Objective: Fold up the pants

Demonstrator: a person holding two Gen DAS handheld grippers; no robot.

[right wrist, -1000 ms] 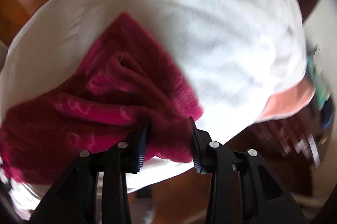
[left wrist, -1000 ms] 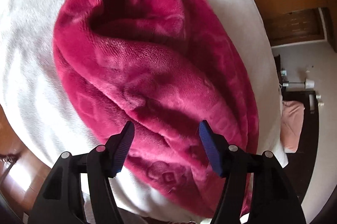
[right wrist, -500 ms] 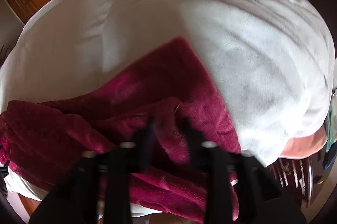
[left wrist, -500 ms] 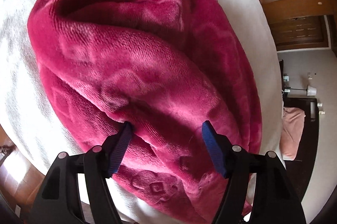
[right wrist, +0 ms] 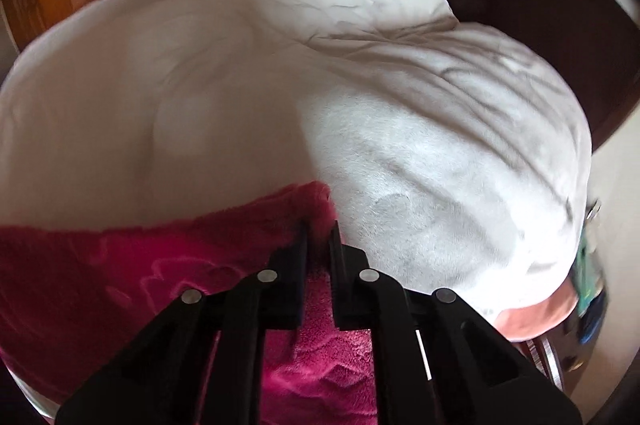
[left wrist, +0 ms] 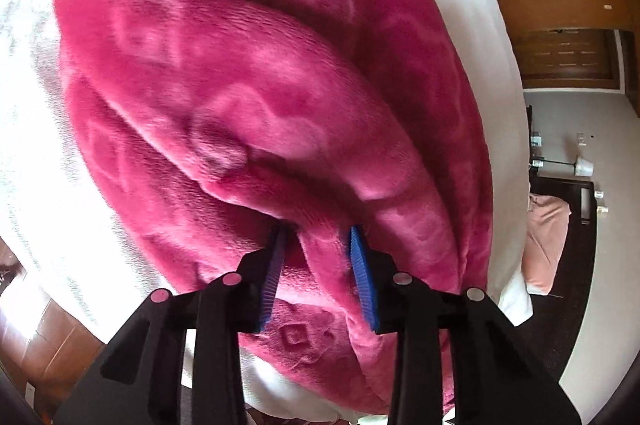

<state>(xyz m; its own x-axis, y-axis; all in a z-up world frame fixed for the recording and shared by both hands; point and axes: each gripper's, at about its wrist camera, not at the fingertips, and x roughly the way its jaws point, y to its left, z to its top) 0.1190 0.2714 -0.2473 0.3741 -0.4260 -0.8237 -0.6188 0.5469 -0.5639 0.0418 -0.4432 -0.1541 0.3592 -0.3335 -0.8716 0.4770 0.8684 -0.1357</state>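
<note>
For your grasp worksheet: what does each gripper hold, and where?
Both hold the pants: left gripper pinches a raised fold, its jaws just closing; right gripper a corner edge.

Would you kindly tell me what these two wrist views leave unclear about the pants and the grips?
- Left wrist view: the pants are bunched, so waistband and legs cannot be told apart.
- Left hand-held gripper: the fold hides its fingertips.
- Right wrist view: the right hand-held gripper hides the pinched edge; the picture's edges cut off the pants.
</note>
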